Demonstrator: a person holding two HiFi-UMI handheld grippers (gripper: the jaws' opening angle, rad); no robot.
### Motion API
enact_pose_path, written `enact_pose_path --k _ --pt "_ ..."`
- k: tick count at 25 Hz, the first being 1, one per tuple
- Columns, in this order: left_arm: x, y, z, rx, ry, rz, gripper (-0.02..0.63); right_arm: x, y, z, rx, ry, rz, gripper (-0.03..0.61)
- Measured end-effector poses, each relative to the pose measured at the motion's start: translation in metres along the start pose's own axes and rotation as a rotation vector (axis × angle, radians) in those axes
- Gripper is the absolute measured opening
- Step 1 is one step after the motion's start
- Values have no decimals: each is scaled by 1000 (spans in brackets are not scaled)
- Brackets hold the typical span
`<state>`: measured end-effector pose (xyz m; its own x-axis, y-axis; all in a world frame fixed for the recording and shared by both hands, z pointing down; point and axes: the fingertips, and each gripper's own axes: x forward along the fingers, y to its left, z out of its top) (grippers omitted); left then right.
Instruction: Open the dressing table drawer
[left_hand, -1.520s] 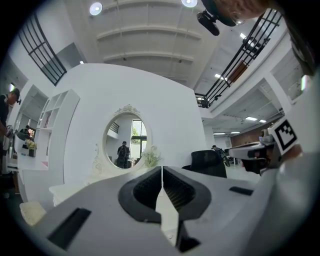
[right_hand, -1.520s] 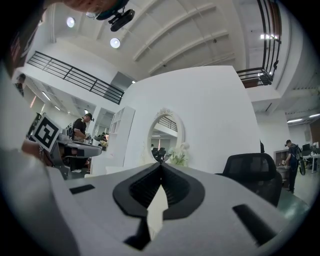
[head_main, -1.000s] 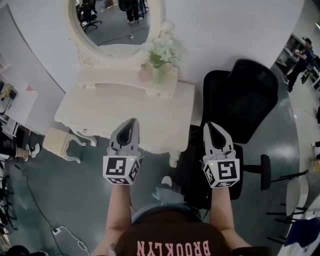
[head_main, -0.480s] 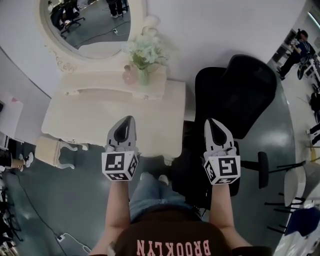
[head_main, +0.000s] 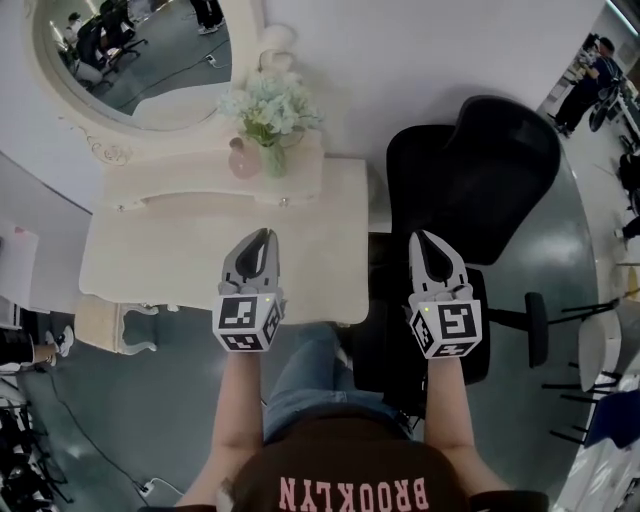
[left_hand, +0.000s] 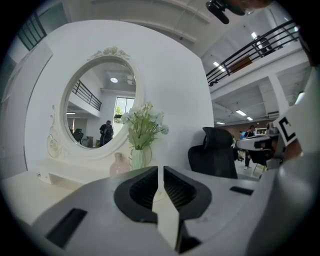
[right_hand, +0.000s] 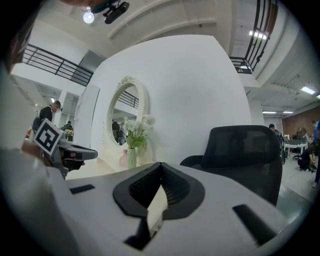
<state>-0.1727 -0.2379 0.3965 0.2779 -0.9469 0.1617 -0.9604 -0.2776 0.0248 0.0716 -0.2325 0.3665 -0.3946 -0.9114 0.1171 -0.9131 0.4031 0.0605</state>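
Head view: dressing table (head_main: 165, 250) nearer.

The bench (head_main: 180, 260) is viewed steeply from above in the head view and nearly level, from close by, in both gripper views; flowers (head_main: 268, 105) and chair (head_main: 470, 180) are shared by all.

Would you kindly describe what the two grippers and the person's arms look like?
Both the left gripper and right gripper are light grey tapering shells with black ribbed pads. Each carries a white cube printed with black square markers. No cables show. The forearms are bare; the shirt is dark with pink BROOKLYN lettering.
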Motion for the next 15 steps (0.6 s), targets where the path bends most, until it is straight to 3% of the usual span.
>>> enact_pose_path --k 2,4,5,15 --pt "13 2 -8 -9 21 -23 16 8 -2 -7 -9 20 -3 -2" --pt "26 4 -20 -24 52 -47 142 18 -5 -16 -14 43 -7 -2" --pt "32 6 -26 -29 70 -53 158 22 -7 -21 -16 56 -9 -2" --pt "85 27 -93 -57 233 -36 150 60 -19 -79 0 179 -13 -2"
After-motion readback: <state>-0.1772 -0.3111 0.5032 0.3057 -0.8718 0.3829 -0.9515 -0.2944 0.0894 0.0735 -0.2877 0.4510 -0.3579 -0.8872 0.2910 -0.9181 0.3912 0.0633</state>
